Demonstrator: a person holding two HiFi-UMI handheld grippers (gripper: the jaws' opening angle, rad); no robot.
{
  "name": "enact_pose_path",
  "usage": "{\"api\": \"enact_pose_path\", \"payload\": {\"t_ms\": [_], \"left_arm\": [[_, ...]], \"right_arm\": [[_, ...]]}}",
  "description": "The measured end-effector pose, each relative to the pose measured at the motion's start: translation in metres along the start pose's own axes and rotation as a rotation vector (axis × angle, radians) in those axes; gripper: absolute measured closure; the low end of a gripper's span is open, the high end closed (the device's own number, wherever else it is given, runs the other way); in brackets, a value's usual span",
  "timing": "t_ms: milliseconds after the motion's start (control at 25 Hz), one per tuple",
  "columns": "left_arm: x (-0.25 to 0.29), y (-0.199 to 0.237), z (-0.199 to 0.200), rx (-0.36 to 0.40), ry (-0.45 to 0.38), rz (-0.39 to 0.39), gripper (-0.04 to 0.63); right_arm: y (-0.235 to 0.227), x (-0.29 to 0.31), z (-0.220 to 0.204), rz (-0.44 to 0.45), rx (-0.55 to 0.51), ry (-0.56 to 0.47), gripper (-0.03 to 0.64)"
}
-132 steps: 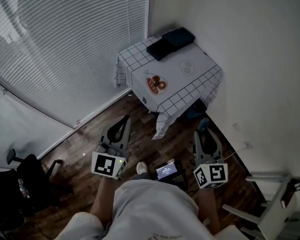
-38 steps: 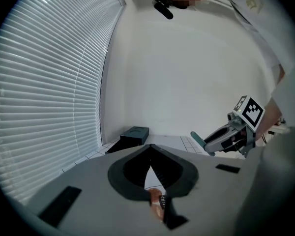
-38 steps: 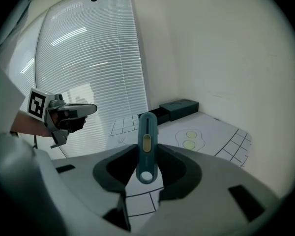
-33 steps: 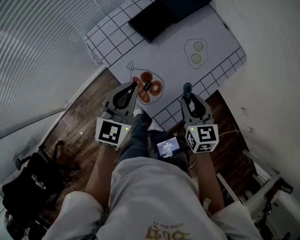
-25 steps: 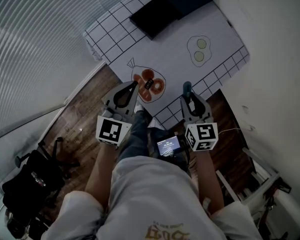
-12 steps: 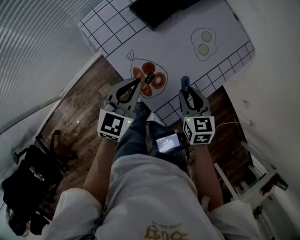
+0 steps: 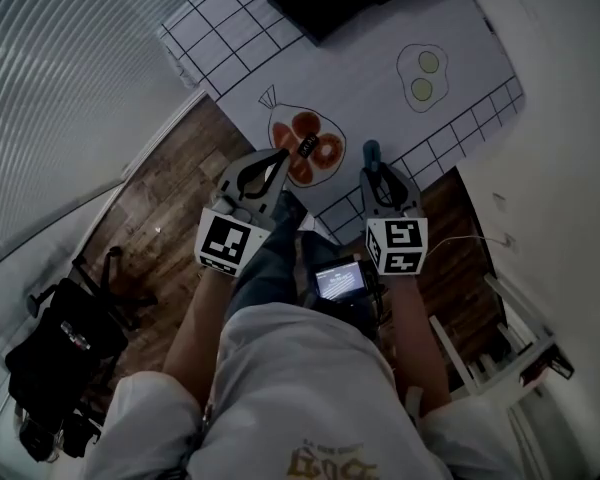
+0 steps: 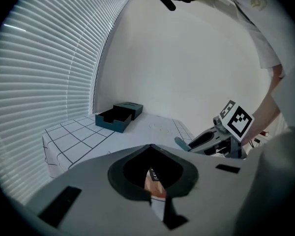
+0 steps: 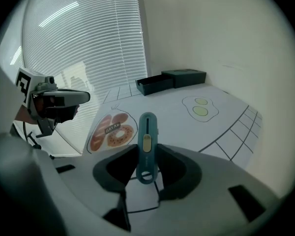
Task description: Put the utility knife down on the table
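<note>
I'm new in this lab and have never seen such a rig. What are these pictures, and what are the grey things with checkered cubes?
No robot: a person holds a grey two-jaw gripper in each hand, each bearing a cube of square markers. The head view comes from a camera on the person's head, looking steeply down; the two gripper views ride on the grippers, looking along their jaws. The left gripper is shut and empty. The right gripper grips a teal plastic utility knife over the table's white grid-patterned cloth. On the cloth lies a dark open box; the orange rings and the egg shapes are only printed drawings.
</note>
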State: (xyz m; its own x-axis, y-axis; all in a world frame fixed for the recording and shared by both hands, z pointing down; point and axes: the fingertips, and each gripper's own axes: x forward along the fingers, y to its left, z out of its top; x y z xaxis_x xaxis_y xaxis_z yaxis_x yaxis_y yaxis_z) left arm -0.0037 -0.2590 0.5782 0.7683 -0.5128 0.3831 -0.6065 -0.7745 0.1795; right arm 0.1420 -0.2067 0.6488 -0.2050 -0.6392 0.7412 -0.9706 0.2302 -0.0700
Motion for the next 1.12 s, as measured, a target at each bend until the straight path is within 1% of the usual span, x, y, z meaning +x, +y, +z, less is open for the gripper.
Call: {"api": "enact_pose_path", "payload": {"t_ms": [400,520,600,760,1120], "left_arm": [[-0.002,-0.001,-0.007,-0.009,0.016,-0.014,0.588],[-0.001,0.001,-0.007,-0.025,0.012,-0.014,0.588],[-0.001,0.002,-0.006,-0.038,0.007,-0.013,0.588],[0.0,0.006,-0.002,-0.026,0.004,-0.011,0.588],[0.002,0.004,0.001,-0.03,-0.002,-0.012,0.588]], "right_arm": [[0.004,0.014,-0.004,-0.007,-0.042,0.047,0.483],[0.005,0.015,-0.004,-0.009,-0.046,0.056,0.483],[0.005,0.015,-0.003,-0.007,-0.043,0.056,0.483],[0.004,0.013,-0.001,-0.015,-0.047,0.054,0.483],[0.0,0.013,0.004,-0.016,-0.031,0.041,0.483]]}}
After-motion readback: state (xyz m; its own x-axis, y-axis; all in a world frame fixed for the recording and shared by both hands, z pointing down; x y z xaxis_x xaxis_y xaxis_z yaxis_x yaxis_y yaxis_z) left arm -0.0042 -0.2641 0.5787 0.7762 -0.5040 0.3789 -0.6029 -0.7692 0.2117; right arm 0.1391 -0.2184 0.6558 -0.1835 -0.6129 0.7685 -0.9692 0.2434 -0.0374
